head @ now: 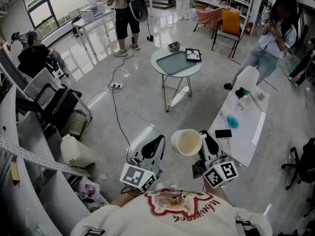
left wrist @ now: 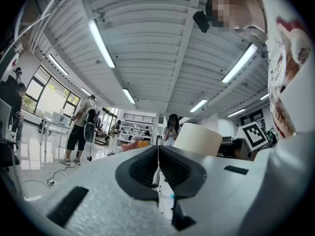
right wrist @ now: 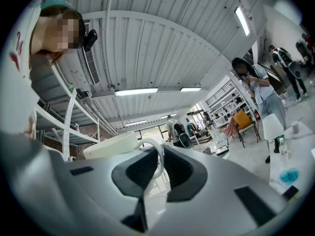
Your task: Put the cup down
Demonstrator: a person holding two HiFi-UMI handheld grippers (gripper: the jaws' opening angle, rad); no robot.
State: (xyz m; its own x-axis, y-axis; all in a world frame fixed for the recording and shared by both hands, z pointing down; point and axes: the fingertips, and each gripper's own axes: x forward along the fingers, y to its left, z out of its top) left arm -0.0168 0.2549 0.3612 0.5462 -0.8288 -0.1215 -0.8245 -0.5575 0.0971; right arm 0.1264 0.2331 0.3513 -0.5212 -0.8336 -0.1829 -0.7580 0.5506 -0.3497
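Head view: the cup [head: 187,141] hangs in mid-air on the right gripper [head: 203,136], beside the white table [head: 248,132] and resting on nothing.

Left gripper view: the left gripper [left wrist: 158,157] has its jaws pressed together, with nothing between them.

Right gripper view: the jaws clamp the cup's handle [right wrist: 156,154]. The whole placement is judged outstanding.

Upward look along the right gripper [right wrist: 159,152] toward a ribbed white ceiling [right wrist: 172,48], 2 dark-padded jaws pinched on the thin white loop handle [right wrist: 160,159] of the cup [right wrist: 110,145]. Cream cup body just left of the jaws, above the left jaw's grey shell, rim tilted. Lit strip light [right wrist: 136,91] overhead. Metal shelving [right wrist: 74,127] at left. At right, a person [right wrist: 258,90] in light clothes, head bowed; an orange chair [right wrist: 243,119] beyond; a white table [right wrist: 295,149] bearing a teal object [right wrist: 289,175].
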